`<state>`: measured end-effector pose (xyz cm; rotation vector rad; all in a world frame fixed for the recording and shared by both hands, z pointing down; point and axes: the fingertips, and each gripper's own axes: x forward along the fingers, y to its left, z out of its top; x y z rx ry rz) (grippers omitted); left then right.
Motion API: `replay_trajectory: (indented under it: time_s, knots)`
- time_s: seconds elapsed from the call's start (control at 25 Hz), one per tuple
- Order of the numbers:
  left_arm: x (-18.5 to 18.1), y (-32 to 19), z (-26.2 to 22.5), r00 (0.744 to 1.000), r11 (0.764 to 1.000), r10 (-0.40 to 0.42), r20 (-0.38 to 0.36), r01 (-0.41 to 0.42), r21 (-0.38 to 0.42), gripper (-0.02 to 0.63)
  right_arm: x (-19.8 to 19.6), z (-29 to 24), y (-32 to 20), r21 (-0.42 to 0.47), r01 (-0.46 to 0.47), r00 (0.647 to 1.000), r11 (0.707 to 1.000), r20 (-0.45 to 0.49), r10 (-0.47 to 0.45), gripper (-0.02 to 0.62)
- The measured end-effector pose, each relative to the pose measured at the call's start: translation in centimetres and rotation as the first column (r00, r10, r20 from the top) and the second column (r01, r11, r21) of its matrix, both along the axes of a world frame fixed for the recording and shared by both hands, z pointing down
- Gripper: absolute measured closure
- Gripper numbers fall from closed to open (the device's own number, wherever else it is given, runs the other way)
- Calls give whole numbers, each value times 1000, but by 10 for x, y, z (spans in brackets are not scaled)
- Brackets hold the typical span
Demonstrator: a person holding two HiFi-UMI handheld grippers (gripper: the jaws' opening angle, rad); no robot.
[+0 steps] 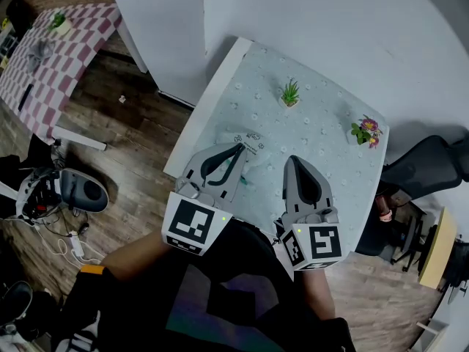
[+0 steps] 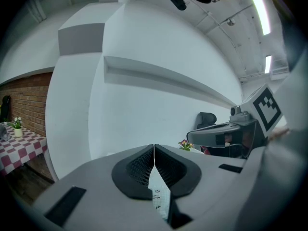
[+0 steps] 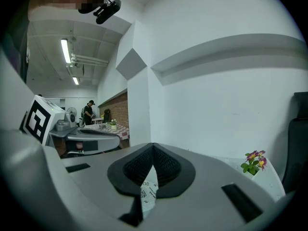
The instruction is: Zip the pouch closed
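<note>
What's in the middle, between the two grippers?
The pouch is there. It stretches from the left gripper to the right gripper, and each gripper is shut on an edge of it. The head view shows this.

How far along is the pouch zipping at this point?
Done: the left hand-held gripper and the right hand-held gripper are each shut on the thin white printed plastic pouch, at the pale patterned table. In hand: that two-sided grip. Left: the zipping itself; no zip or slider shows, so whether any of it is closed cannot be told.
</note>
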<state>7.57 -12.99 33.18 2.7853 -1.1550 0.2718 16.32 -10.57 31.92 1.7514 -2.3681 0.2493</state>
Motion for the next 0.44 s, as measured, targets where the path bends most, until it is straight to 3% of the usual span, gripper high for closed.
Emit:
replay_trajectory:
  time_s: [0.44]
  knots:
    - [1, -1, 3, 1000, 1000, 6, -1, -6, 0, 592, 5, 4, -1, -3, -19, 1000, 1000, 1, 19, 581]
